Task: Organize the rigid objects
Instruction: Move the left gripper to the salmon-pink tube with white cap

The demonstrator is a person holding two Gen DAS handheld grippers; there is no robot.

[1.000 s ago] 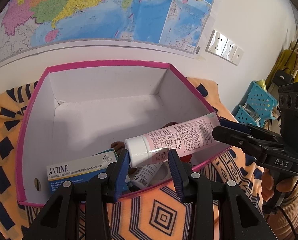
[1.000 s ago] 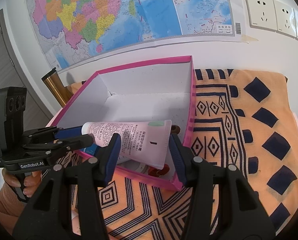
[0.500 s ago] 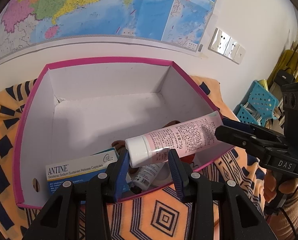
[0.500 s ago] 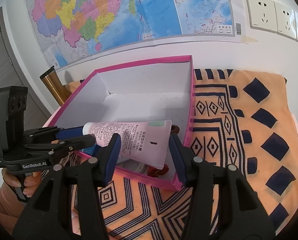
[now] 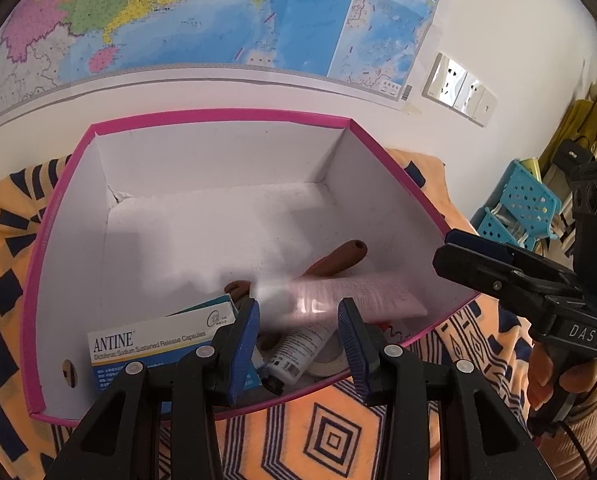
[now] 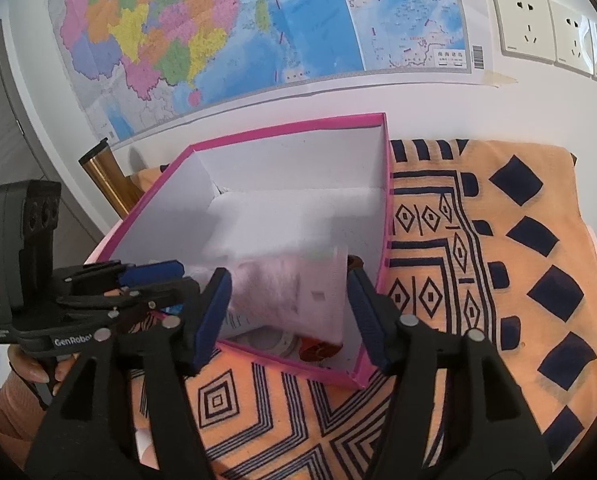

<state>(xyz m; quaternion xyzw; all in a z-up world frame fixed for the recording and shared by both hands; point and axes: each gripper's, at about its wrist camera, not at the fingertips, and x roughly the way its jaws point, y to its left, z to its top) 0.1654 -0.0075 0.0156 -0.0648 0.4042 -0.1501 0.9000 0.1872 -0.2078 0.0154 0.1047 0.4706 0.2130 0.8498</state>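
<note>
Right wrist view: right tool (image 6: 290, 312) tilts down, jaws opening; blurred pink plastic tube (image 6: 294, 284) sits loose between them over the pink-rimmed white box (image 6: 386, 208).

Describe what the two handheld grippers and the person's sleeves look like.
Both grippers are black plastic clamps with blue ribbed pads on their fingers and silver rivets. The left gripper reads "GenRobot", with three round holes on its upright block. The right gripper reads "DAS", with a thin black cable below. Sleeves look orange-pink knit.
</note>
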